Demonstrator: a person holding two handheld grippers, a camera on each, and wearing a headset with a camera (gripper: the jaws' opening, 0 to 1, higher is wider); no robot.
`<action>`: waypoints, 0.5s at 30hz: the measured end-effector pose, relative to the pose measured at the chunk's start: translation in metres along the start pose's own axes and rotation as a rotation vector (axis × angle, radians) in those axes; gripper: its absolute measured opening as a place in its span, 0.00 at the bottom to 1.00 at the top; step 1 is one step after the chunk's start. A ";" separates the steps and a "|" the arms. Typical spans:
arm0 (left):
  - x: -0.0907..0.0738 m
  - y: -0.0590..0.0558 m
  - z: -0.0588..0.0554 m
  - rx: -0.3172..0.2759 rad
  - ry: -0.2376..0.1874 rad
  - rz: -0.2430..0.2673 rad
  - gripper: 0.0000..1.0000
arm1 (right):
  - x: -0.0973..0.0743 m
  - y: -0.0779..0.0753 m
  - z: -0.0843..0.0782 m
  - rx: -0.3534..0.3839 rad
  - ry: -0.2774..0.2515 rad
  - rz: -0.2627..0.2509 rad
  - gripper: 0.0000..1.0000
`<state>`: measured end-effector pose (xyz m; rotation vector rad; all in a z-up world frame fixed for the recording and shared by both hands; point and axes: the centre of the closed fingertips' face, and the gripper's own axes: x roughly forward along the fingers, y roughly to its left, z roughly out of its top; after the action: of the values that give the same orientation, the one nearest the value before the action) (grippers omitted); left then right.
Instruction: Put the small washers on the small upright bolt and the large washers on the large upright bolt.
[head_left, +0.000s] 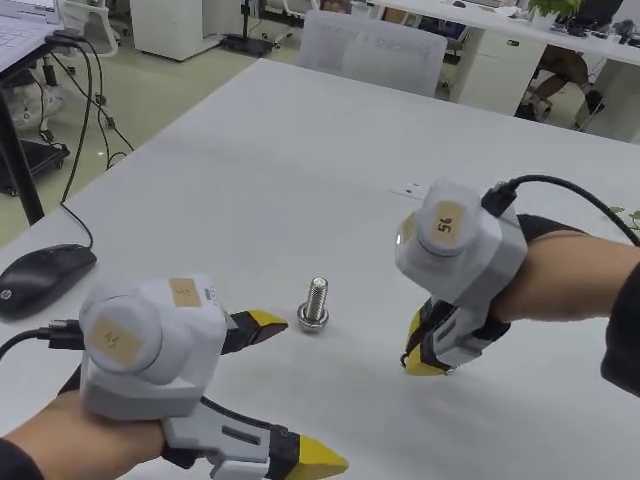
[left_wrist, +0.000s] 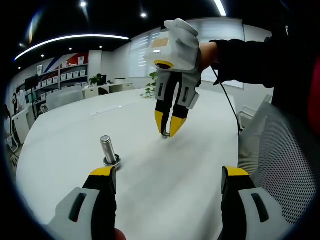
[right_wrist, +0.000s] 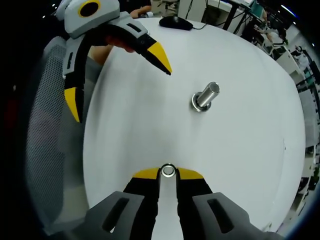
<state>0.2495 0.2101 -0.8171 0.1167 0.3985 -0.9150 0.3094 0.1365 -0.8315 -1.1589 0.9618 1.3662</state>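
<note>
The upright silver steel bolt (head_left: 316, 300) gleams, its threads ridged; the small polished metal washer (right_wrist: 168, 171) shines likewise. The white tabletop (head_left: 300, 180) looks smooth and matt. The left gripper (head_left: 295, 392) and right gripper (head_left: 420, 358) have matt pale-grey plastic shells and yellow tips with a faint sheen.

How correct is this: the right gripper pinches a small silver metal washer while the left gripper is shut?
Wrong about the left gripper: it is open, jaws wide apart, as the left gripper view shows. The right gripper does pinch a small silver metal washer.

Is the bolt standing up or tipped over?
Upright: the bolt's threaded shaft points straight up from the table.
</note>
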 end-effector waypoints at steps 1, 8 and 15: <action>0.000 0.000 0.000 -0.001 -0.001 0.000 0.87 | -0.003 -0.001 0.000 0.001 -0.003 -0.004 0.13; 0.000 0.001 0.000 0.002 0.001 0.000 0.87 | -0.017 -0.005 -0.006 0.015 -0.010 -0.024 0.13; 0.001 0.001 0.001 0.002 0.001 -0.001 0.87 | -0.031 -0.008 -0.012 0.029 -0.014 -0.050 0.13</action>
<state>0.2507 0.2097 -0.8170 0.1189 0.3981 -0.9168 0.3182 0.1189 -0.8031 -1.1430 0.9345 1.3150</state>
